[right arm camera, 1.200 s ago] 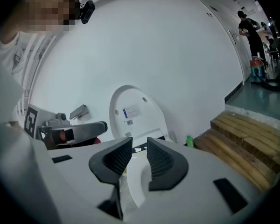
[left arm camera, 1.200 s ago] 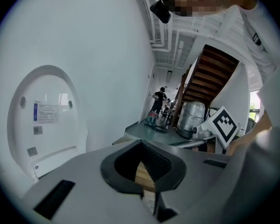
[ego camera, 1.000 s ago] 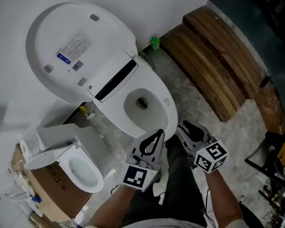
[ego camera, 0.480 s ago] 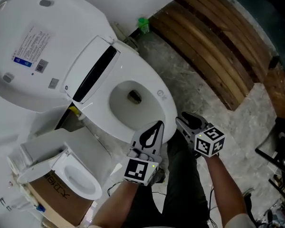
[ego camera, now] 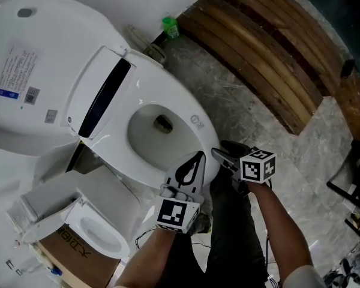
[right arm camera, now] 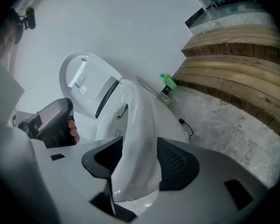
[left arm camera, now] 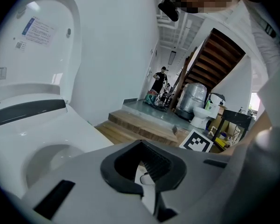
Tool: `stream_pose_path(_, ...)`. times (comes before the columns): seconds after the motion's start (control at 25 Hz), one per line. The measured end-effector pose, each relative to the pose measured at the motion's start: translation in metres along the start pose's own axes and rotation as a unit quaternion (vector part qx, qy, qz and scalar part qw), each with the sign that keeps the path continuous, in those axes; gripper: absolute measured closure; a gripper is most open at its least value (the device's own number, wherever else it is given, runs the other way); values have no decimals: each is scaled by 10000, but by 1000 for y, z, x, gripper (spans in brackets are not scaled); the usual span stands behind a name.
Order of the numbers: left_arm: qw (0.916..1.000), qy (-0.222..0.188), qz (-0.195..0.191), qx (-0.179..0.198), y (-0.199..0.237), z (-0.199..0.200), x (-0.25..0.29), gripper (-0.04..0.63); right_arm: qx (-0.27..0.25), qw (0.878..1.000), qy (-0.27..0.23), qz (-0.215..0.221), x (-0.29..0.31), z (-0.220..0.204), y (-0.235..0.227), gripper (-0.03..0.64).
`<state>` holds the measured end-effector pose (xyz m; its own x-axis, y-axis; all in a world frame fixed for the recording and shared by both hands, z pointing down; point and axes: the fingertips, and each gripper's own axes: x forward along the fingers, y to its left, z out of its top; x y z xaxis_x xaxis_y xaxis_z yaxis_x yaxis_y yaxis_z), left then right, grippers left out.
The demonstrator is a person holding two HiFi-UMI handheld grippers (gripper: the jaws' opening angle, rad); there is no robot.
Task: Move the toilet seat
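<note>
Right gripper (ego camera: 219,153) has rolled and dropped, jaws just spreading wide around the front rim of the toilet seat (ego camera: 181,98) — its long axis runs 10 to 4 o'clock, front at 4 — left gripper (ego camera: 200,155) closed, empty.

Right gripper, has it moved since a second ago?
Yes: the right gripper moved in onto the toilet's front rim, now between its jaws, which have just been opening.

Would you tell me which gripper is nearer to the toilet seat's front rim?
Right. The right gripper, jaws just opened wider, straddles the toilet seat at its front rim; the left gripper, shut, sits just left of it.
</note>
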<state>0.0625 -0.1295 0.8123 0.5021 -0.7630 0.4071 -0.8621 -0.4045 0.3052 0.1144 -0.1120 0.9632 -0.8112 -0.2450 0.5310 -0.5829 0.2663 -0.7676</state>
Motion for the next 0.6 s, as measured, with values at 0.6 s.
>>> stream_pose_path(0.6, 9999, -8, 112, -42, -2, 10, -17, 588, 483, 9977, 432, 205, -1, -10, 11, 419)
